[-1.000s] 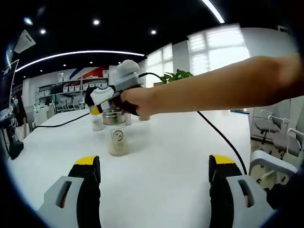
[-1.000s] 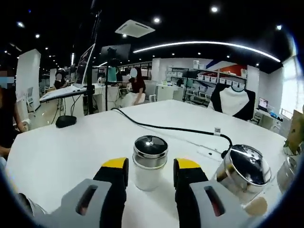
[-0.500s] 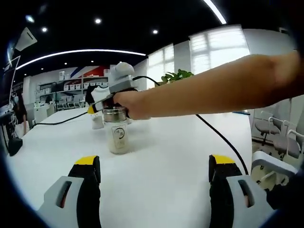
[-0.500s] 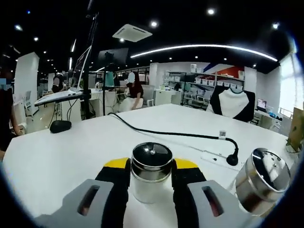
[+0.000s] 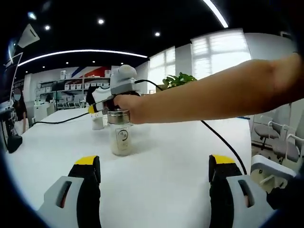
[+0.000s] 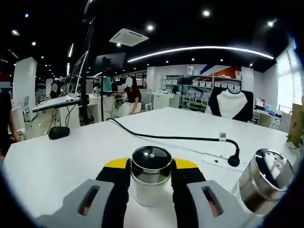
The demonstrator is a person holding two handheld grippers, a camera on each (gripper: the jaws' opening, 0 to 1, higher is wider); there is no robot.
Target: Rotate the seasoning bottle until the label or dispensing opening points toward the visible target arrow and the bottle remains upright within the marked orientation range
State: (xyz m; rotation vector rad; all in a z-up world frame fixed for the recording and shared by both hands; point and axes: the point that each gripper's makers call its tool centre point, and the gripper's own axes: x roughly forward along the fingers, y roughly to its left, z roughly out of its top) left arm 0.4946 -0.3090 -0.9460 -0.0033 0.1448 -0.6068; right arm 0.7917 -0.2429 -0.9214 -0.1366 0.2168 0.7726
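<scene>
Now | right gripper [image 6: 151, 166] is clamping the upright seasoning bottle [image 6: 151, 178] on the white table [image 6: 71, 156] | left gripper [image 5: 154, 164] is hanging wide open, holding nothing, near that bottle.

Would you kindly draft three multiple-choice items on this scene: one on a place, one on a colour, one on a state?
1. Where does the seasoning bottle stand?
A. On the white table
B. On a shelf
C. On the floor

2. What colour are the tips of the left gripper?
A. Red
B. Yellow
C. Green

3. How does the right gripper stand?
A. Wide open, far from the bottle
B. Shut on the bottle below its metal cap
C. Lying on the table

Answers:
1 A: its base rests on the white table.
2 B: both tips are yellow.
3 B: the jaws press both sides of the bottle.
</scene>
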